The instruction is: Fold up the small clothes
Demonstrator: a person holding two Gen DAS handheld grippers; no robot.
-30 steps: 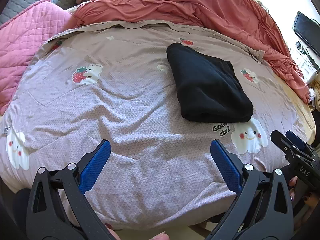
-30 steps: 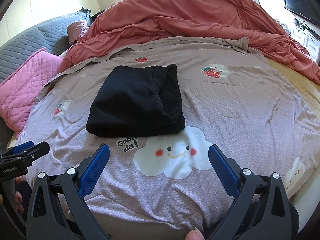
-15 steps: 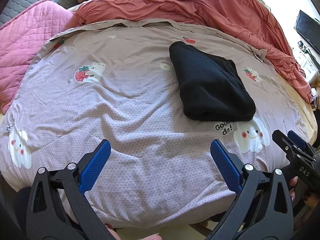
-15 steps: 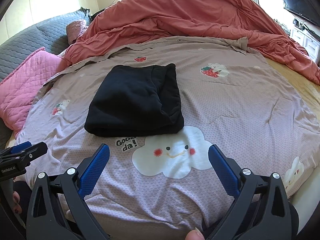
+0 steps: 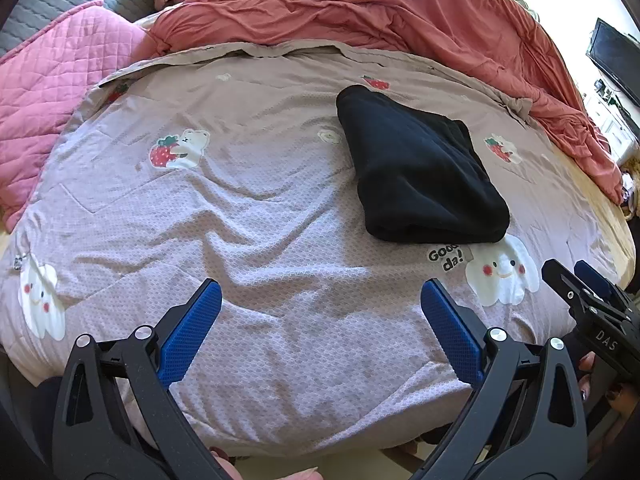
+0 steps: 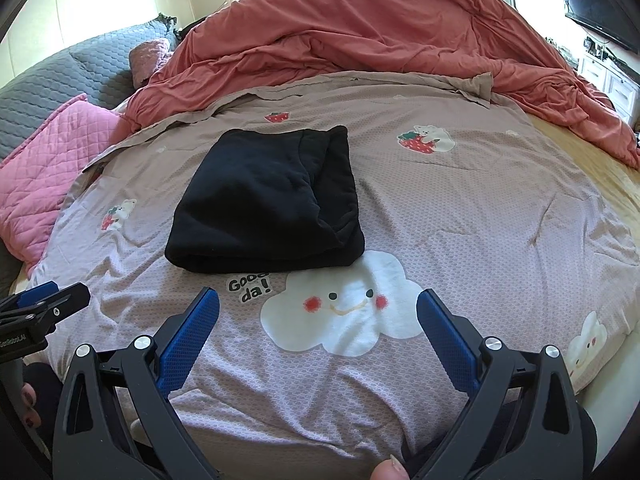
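The black folded cloth (image 6: 266, 204) lay flat on the bed cover (image 6: 480, 208), just behind a white cloud pic (image 6: 344, 304) w/ a smiley face. Both grippers hung near the front edge of the bed, not touching the cloth. The left gripper (image 5: 320, 320) had its blue fingers (image 5: 188, 332) wide apart w/ nothing between them. The right gripper (image 6: 318, 324) was the same, fingers spread & empty. A big red blanket (image 6: 380, 28) was bunched up at the back. A pink pillow (image 5: 48, 92) sat on the left side. A TV (image 6: 600, 4) hung on the far wall.
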